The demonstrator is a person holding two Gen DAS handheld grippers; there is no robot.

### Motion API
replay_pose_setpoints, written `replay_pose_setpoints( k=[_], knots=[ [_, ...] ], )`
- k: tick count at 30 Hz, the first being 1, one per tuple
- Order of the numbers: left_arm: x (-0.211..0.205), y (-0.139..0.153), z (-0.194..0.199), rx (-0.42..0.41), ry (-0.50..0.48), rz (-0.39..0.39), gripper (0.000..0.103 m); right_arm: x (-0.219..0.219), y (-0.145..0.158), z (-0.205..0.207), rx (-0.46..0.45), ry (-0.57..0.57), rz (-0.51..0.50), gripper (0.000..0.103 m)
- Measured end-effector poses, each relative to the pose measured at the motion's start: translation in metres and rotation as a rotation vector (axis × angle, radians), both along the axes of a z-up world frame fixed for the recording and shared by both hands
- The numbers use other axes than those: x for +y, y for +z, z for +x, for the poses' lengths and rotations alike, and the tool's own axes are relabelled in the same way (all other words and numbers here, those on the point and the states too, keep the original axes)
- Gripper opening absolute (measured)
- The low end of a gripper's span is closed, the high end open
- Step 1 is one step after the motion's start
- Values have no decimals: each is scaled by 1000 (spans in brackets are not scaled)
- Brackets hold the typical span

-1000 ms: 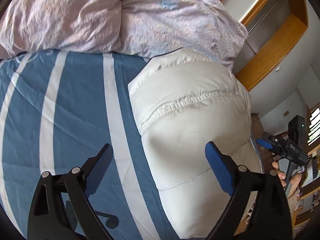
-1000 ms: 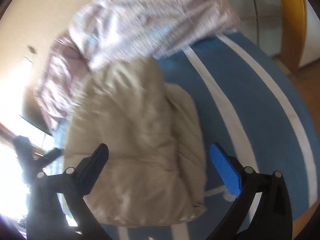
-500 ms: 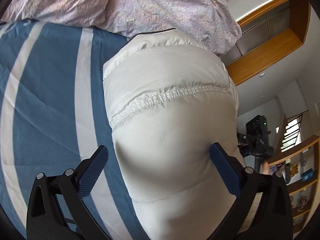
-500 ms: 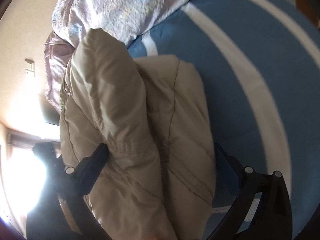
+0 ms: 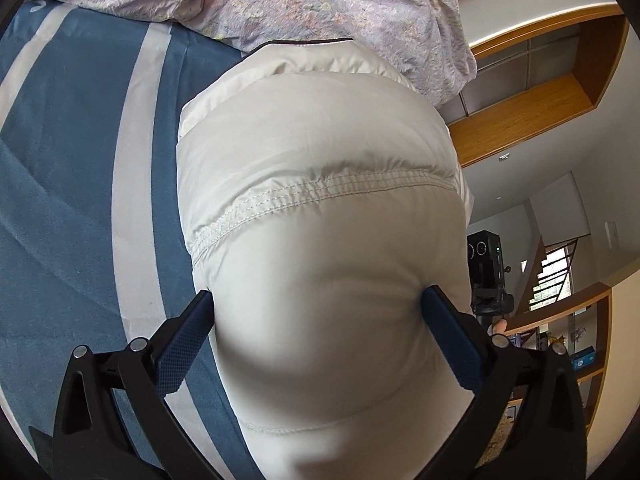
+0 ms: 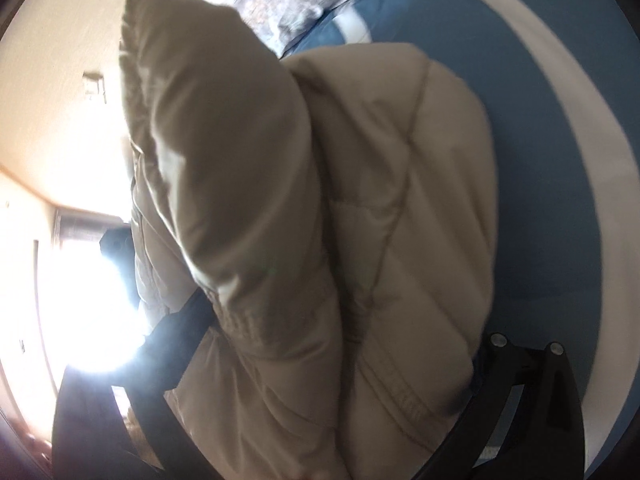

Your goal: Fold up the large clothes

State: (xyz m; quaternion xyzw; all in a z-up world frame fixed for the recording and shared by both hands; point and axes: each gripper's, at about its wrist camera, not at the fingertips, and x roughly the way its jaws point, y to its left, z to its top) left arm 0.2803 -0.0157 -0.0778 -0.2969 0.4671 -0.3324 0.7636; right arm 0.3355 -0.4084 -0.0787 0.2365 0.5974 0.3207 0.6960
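A folded, puffy white down jacket [image 5: 320,208] lies on a blue bed cover with white stripes [image 5: 80,184]. My left gripper [image 5: 316,308] is open wide, its blue-padded fingers [image 5: 188,340] pressed against both sides of the jacket's near end. In the right wrist view the same jacket [image 6: 312,220] looks beige in backlight, folded into thick layers. My right gripper [image 6: 332,340] is open and straddles the bundle from the opposite side; its fingertips are mostly buried in the fabric.
A crumpled lilac quilt [image 5: 304,0] lies at the bed's head, touching the jacket's far end. Wooden shelving [image 5: 532,100] and a staircase stand beyond the bed. The right gripper's body [image 5: 486,276] shows past the jacket. A bright window [image 6: 80,300] glares at left.
Both grippers have moved in over the jacket from opposite sides. The bundle, earlier ahead of the fingers, now fills the gap between each pair, bulging against the pads.
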Motion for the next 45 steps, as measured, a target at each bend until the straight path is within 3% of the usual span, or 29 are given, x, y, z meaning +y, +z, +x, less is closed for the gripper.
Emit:
replay_pose_setpoints(
  k=[10,14,18,29,34,45],
  knots=[
    [-2,5,-11,-59,9,-2,98,43,-8,5,-54,67,141,100],
    [8,17,-15,-93,18,-17,90,54,-3,3,-99,67,195,82],
    [18,29,-19,-133,31,-22,87,70,4,9,-128,78,230,76],
    [66,52,-23,-217,123,-66,86,141,47,50,-232,141,212,74],
    [96,52,-16,-227,180,-56,86,183,49,79,-233,174,188,74],
    [138,32,10,-185,256,-19,86,207,40,69,-206,194,138,72]
  ],
)
